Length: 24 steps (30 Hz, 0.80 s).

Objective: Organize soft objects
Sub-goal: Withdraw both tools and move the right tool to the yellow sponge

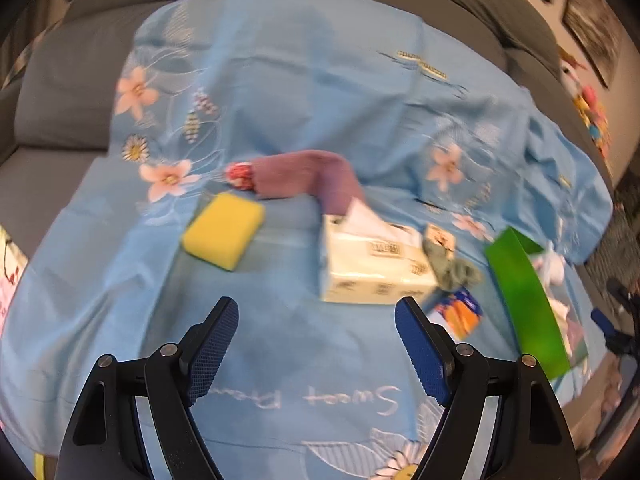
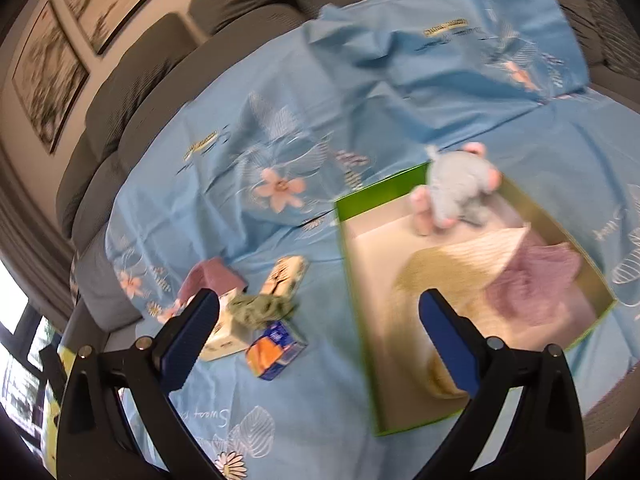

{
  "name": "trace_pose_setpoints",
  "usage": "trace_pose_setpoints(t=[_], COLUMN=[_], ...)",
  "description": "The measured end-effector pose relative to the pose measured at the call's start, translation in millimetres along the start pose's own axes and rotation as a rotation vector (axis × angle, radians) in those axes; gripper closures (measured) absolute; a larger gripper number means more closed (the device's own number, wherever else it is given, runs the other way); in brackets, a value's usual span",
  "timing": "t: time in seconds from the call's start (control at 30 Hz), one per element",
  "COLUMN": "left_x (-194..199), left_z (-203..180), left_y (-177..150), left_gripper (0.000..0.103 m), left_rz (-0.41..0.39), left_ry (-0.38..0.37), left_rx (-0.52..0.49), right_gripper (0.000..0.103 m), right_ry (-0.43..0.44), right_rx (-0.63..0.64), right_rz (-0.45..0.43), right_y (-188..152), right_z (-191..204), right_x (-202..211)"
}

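Both grippers' jaws stand wide and empty, left gripper and right gripper over the blue sheet. Only the right view looks into the green box, holding a hat, pink cloth and plush; only the left shows the sponge.

One light-blue flowered sheet over one grey sofa. One green-walled cardboard box. One yellow sponge block. One cream tissue pack. One small blue-and-orange packet. One grey-green crumpled cloth. One grey plush toy with pink feet. Two mauve towels: one on the sheet, one in the box.
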<state>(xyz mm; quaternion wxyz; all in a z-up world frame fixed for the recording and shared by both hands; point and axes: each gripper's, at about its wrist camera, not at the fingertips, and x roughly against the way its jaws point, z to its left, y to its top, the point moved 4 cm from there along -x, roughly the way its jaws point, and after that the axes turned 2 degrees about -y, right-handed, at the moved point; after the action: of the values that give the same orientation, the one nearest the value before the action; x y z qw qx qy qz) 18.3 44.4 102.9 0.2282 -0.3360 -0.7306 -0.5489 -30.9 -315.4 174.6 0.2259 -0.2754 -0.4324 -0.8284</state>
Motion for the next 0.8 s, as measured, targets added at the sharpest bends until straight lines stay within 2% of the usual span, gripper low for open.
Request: trace_pose_setpoints(t=[0.1,0.2,0.3,0.37,0.47,0.53,0.63,0.7,0.8], left_x=[-10,-27,-33,-32,-19,-15,-20,-20,-19], left_z=[21,47,80,98,115,127,145,152,163], left_y=[6,7,-3,-6,-1,0,-1,1,5], left_gripper=[0.022,0.022,0.022,0.022,0.022,0.022,0.022,0.022,0.022], left_rz=[0.017,0.037,0.040,0.065,0.006,-0.021,0.010,0.015,0.001], left_ry=[0.014,-0.035,-0.002,0.059,0.082,0.109,0.127,0.108,0.124], left_rx=[0.030,0.060,0.133,0.151,0.164,0.178,0.199,0.198,0.187], right_gripper=[0.003,0.003,0.003,0.003,0.003,0.003,0.004,0.004,0.004], right_ry=[0.031,0.060,0.073,0.098,0.164,0.192,0.237,0.232,0.170], right_rx=[0.020,0.063,0.163,0.163,0.157,0.241,0.284,0.272,0.329], right_rz=[0.034,0.077,0.128,0.170,0.258,0.313,0.356,0.404,0.410], right_y=[-7,-17,-36,-48,-66,-83,-101,-110,-121], right_z=[23,48,88,108,140,176,220,241,269], right_x=[-11,-24,-45,-62,-88,-105,-124,-141,-165])
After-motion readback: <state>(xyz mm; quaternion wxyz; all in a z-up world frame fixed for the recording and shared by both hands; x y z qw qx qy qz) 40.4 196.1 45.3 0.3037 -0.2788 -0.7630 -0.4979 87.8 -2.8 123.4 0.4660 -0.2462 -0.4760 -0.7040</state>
